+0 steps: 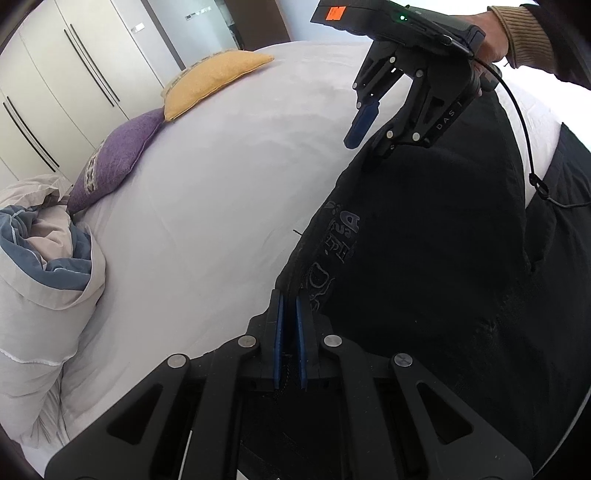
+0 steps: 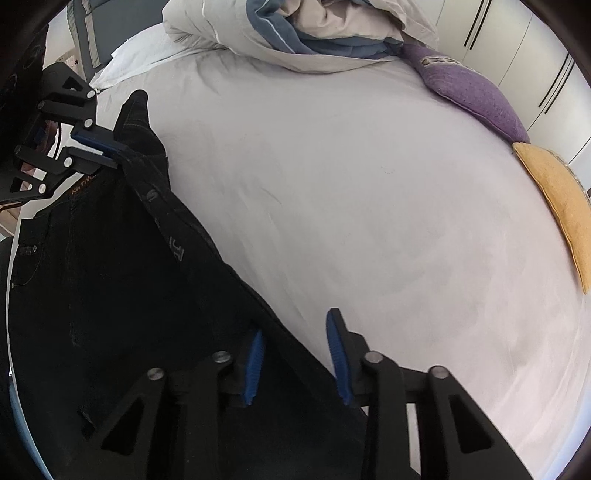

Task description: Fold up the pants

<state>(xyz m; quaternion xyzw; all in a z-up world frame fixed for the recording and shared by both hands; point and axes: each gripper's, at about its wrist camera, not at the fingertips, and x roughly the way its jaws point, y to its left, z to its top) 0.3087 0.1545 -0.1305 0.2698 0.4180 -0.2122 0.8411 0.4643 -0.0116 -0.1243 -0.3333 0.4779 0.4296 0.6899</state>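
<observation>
Black pants (image 1: 424, 277) lie spread along one side of a white bed sheet (image 1: 221, 184). My left gripper (image 1: 290, 299) is shut on the waistband edge, with dark cloth pinched between its blue pads. The right wrist view shows that same grip at the upper left, the left gripper (image 2: 110, 153) lifting a corner of the pants (image 2: 110, 295). My right gripper (image 2: 295, 354) straddles the long edge of the pants. One pad lies against the cloth, while the other stands off it over the sheet (image 2: 369, 221). In the left wrist view the right gripper (image 1: 364, 147) points down at the far pants edge.
A purple cushion (image 1: 114, 162) and a yellow cushion (image 1: 214, 81) lie along the bed's far side, beside a bunched grey-blue duvet (image 1: 44, 266). White wardrobe doors (image 1: 55, 74) stand behind them. A person's hand and ribbed sleeve (image 1: 524, 33) hold the right gripper.
</observation>
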